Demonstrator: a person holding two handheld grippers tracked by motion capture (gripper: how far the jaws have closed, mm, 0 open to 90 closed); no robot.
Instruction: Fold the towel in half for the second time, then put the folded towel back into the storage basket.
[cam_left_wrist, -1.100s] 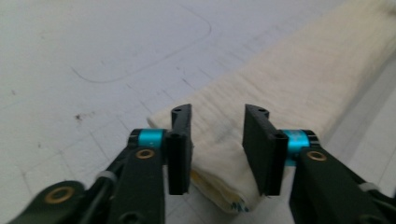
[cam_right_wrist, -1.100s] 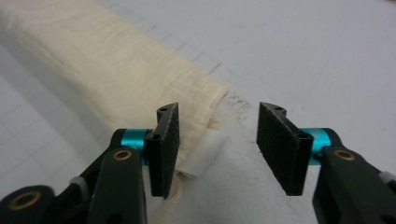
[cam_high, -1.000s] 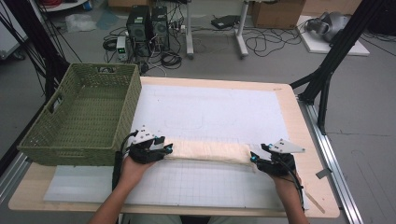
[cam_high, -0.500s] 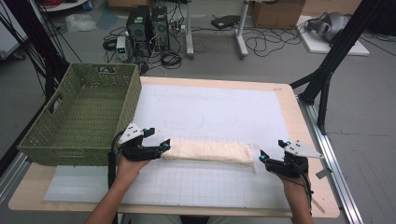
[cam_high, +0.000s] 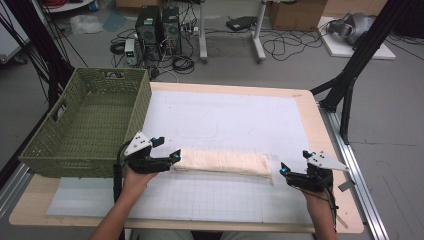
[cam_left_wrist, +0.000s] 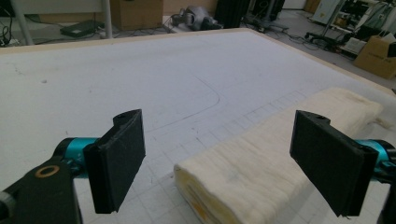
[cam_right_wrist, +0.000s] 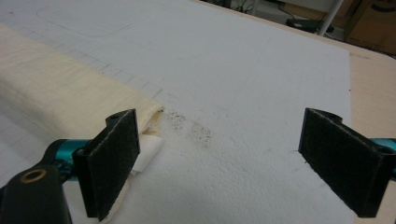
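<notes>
High view: I see the folded cloth (cam_high: 222, 163) lying between my left gripper (cam_high: 172, 157) and right gripper (cam_high: 283, 170), both let go; since the earlier frame the right has backed off. Left gripper view: jaws spread, cloth end between them, untouched. Right gripper view: jaws just opened; bare mat (cam_right_wrist: 261, 70) stretches ahead.

A long cream folded cloth (cam_high: 223, 163) lies across the white gridded tabletop (cam_high: 225, 120), between the left tongs (cam_high: 172, 157) and right tongs (cam_high: 283, 170), beside a green woven basket (cam_high: 85, 125).
</notes>
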